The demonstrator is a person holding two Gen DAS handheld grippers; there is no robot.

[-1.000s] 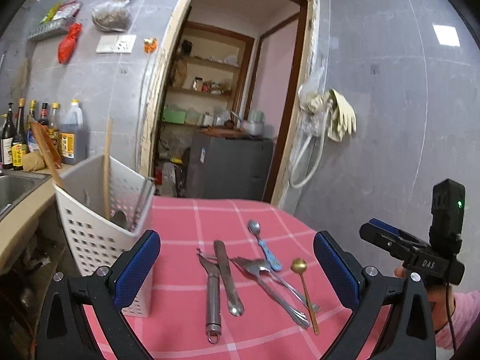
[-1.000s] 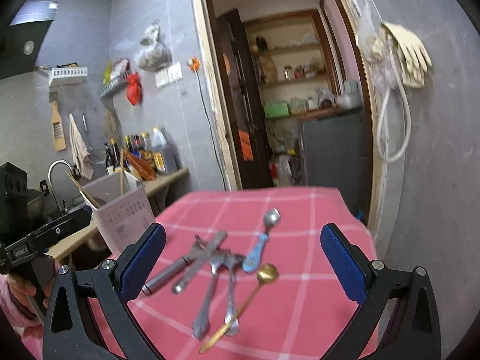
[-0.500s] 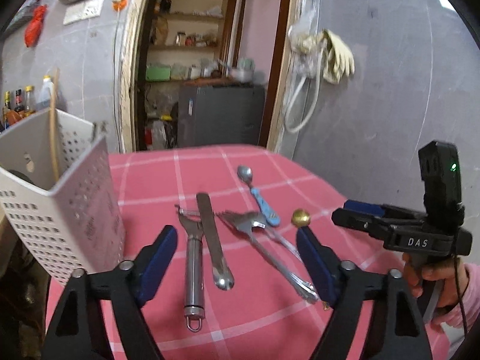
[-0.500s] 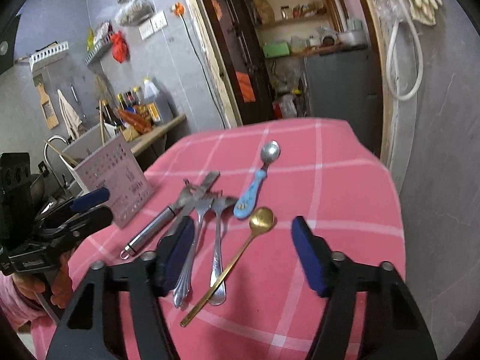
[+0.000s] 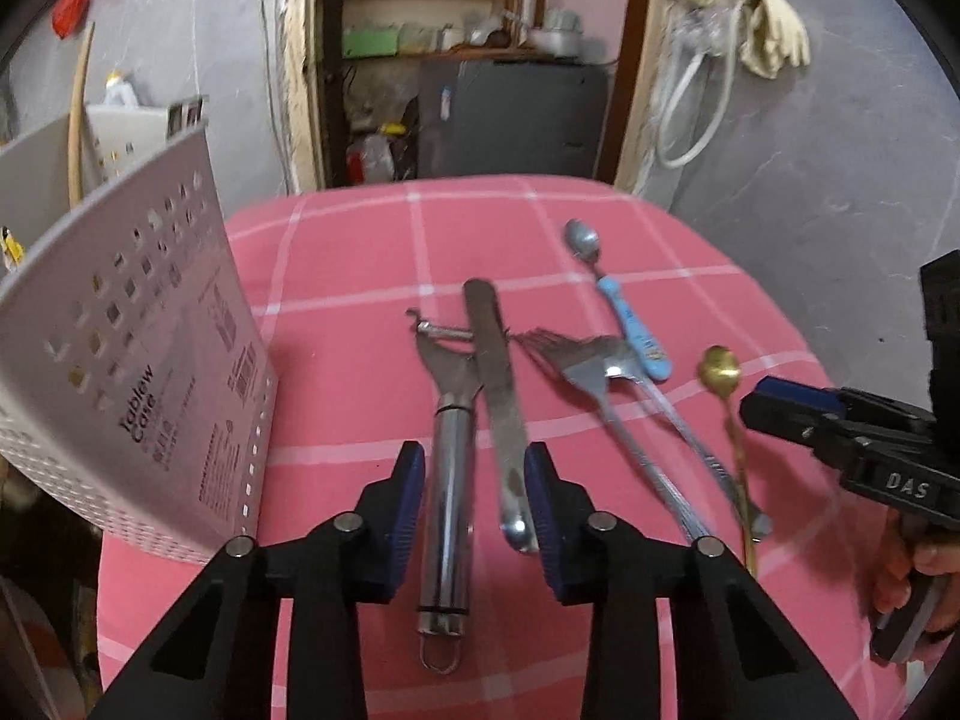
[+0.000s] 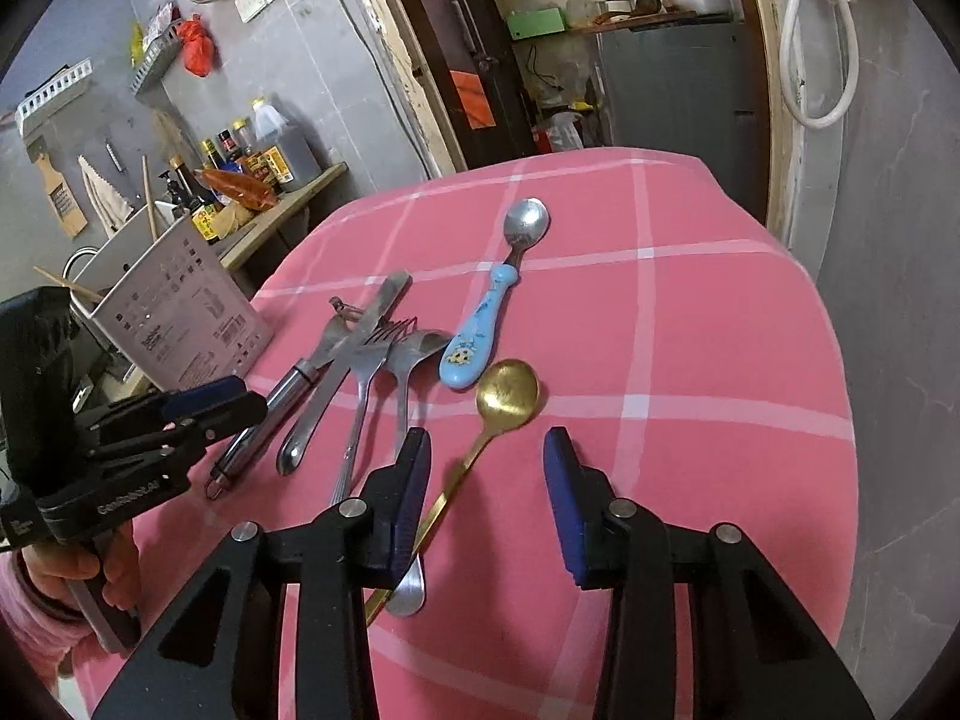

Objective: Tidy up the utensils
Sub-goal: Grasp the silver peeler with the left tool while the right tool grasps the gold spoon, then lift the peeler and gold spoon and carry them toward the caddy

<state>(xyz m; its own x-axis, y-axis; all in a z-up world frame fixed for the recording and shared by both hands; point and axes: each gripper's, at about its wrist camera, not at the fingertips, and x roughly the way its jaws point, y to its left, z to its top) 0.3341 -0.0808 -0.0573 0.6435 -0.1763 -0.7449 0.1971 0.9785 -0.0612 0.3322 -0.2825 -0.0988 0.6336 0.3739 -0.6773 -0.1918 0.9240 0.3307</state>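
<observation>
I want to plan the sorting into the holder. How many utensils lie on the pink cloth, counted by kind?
Spoons: 2, blue-handled steel spoon, gold spoon
Forks: 2, steel fork, second steel fork
Knives: 1, steel table knife
Peelers: 1, steel peeler with round handle
Total: 6

A pink checked cloth [image 5: 360, 276] covers the tabletop. Behind it an open doorway [image 5: 468, 60] shows shelves [image 6: 588, 18] and a grey cabinet [image 5: 510, 114]. Gloves [image 5: 768, 42] and a white hose [image 6: 822, 60] hang on the grey wall; bottles [image 6: 264, 156] stand on a counter [image 6: 288, 204]
</observation>
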